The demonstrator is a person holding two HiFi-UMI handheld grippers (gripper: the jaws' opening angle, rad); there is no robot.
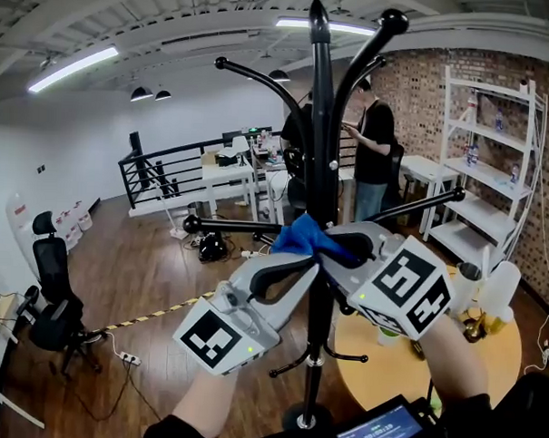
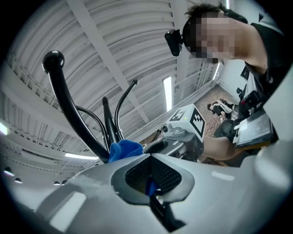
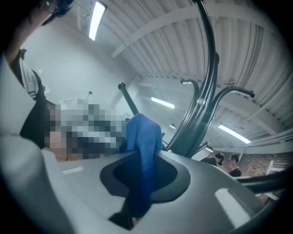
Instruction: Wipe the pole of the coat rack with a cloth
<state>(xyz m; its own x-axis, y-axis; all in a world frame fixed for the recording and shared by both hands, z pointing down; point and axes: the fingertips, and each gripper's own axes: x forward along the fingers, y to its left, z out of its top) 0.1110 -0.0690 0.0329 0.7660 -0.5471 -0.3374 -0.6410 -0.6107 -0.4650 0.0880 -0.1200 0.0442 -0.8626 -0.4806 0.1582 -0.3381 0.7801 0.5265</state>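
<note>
The black coat rack pole [image 1: 321, 143] rises straight ahead of me, with curved hooks branching off near its top. A blue cloth [image 1: 303, 237] is bunched against the pole at mid height. My left gripper [image 1: 294, 257] comes in from the lower left and is shut on one end of the cloth [image 2: 124, 149]. My right gripper [image 1: 348, 248] comes in from the right and is shut on the other end [image 3: 143, 148]. In both gripper views the pole [image 3: 201, 112] stands just beyond the cloth. The cloth hides where it touches the pole.
A round wooden table [image 1: 364, 358] with bottles stands right of the rack's base [image 1: 304, 416]. White shelving [image 1: 492, 150] lines the brick wall at right. A person [image 1: 376, 145] stands behind the rack. An office chair [image 1: 50, 272] is far left.
</note>
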